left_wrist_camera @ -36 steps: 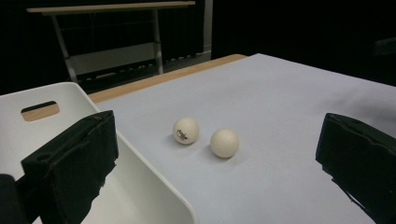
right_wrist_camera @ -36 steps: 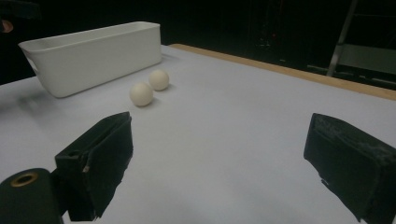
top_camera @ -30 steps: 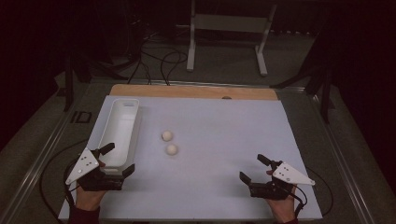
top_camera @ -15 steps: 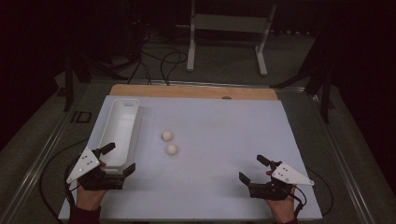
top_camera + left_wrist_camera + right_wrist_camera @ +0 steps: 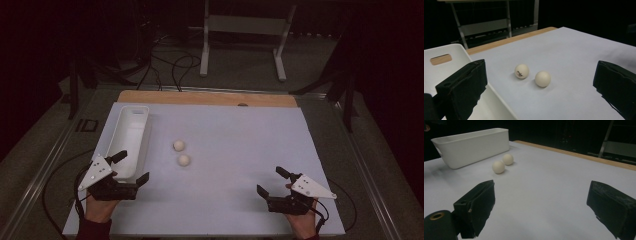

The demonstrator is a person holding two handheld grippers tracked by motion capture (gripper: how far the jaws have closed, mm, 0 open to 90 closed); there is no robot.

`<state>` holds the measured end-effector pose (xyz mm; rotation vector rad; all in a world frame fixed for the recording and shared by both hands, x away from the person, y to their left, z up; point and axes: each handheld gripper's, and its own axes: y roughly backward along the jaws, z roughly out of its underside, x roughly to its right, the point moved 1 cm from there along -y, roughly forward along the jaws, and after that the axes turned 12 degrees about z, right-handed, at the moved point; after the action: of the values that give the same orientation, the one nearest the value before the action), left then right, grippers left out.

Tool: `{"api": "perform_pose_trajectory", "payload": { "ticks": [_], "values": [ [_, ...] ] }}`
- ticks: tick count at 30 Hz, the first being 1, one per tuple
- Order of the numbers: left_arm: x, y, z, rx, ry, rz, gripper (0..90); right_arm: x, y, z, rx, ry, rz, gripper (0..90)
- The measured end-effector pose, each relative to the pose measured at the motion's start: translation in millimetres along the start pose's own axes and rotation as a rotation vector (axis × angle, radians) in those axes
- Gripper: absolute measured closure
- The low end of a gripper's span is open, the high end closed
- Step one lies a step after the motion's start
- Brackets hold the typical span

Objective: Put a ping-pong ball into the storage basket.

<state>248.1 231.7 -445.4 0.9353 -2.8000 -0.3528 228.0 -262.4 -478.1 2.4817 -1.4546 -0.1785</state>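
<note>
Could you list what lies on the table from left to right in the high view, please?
Left gripper → white bin → two white balls, the farther slightly left of the nearer → right gripper.

We see our left gripper (image 5: 131, 167) and right gripper (image 5: 273, 181), each black with thick, matte rectangular jaws, a grey three-cornered plate dotted with small marks, and a black trailing cable. A dark red sleeve (image 5: 93, 231) covers our left wrist.

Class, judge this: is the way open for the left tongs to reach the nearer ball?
Probably yes: the left tongs stand open, and only bare sheet lies before the nearer ball; the white bin sits aside.
</note>
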Motion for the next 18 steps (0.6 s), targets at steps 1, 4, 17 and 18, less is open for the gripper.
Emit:
{"api": "perform_pose_trajectory", "payload": {
  "ticks": [1, 4, 17, 18],
  "values": [
    [0.0, -0.7, -0.6, -0.001, 0.001, -0.001, 0.0, 0.2, 0.1, -0.3, 0.001, 0.001, 0.002, 7.4],
    [0.3, -6.3, -4.2, -0.023, 0.011, -0.005, 0.0, -0.1, -0.2, -0.2, 0.002, 0.0, 0.0, 7.4],
    [2.5, -19.2, -14.5, -0.038, 0.014, -0.015, 0.0, 1.8, 0.7, -0.3, 0.002, -0.006, -0.001, 7.4],
    [2.9, -20.0, -15.2, -0.041, 0.012, -0.015, 0.0, 1.8, 0.6, -0.3, 0.003, -0.007, -0.001, 7.4]
  ]
}}
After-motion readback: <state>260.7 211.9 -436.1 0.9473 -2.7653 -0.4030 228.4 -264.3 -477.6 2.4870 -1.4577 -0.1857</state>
